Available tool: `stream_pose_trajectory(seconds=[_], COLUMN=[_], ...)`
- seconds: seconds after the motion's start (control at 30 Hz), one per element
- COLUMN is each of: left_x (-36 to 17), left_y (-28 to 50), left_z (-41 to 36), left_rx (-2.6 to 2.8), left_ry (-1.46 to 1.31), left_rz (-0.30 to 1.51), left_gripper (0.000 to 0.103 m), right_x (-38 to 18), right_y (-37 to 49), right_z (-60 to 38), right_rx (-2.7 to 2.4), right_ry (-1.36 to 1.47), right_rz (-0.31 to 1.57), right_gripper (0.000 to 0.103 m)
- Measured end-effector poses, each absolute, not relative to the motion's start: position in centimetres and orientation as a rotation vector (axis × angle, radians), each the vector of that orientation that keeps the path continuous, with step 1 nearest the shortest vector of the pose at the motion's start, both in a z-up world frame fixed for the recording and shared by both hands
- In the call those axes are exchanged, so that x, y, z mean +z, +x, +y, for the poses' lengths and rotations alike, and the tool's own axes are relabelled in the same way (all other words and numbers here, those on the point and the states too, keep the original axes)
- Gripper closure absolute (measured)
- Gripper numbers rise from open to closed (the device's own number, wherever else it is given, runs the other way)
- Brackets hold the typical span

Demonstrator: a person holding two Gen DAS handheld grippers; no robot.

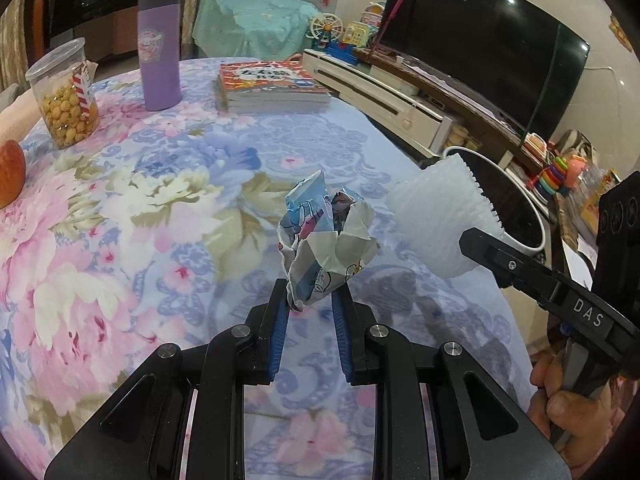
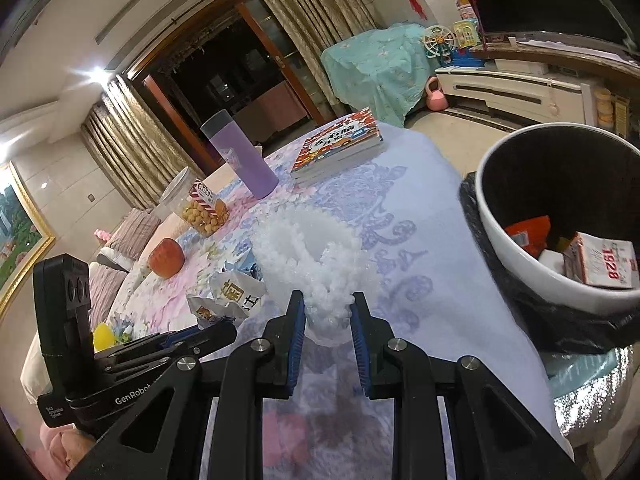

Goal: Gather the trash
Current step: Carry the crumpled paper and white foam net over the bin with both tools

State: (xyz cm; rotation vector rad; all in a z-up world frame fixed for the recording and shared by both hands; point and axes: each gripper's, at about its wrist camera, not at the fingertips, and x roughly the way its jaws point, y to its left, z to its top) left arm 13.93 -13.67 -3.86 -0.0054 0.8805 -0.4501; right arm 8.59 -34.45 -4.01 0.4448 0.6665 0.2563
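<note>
My left gripper (image 1: pixel 310 296) is shut on a crumpled blue-and-white wrapper (image 1: pixel 326 240) and holds it above the floral tablecloth (image 1: pixel 140 220). My right gripper (image 2: pixel 328 304) is shut on a white foam fruit net (image 2: pixel 316 260), held over the table near its right edge. In the left wrist view the foam net (image 1: pixel 436 220) and the right gripper (image 1: pixel 480 246) show at the right. In the right wrist view the wrapper (image 2: pixel 232 300) shows at the left. A white trash bin (image 2: pixel 508 256) with a black liner stands beside the table, holding a box and red packets.
On the table stand a purple bottle (image 1: pixel 160 48), a snack jar (image 1: pixel 66 96), an apple (image 1: pixel 10 172) and stacked books (image 1: pixel 272 86). A TV (image 1: pixel 480 52) and a white cabinet (image 1: pixel 380 92) lie beyond the table's right edge.
</note>
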Motion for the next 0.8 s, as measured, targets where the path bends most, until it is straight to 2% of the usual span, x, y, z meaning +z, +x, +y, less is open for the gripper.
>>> stream_pose_trajectory(seconds=[0.8], left_x=[-2.5], left_y=[12.5], left_z=[-21.3], left_rx=[-0.553], left_ry=[0.099], left_rz=[0.846], left_gripper=[0.082], right_x=[-2.3], right_y=[3.7], right_z=[-41.7], right_rx=[0.115], right_ry=[0.459], right_rz=[0.582], right_gripper=[0.080])
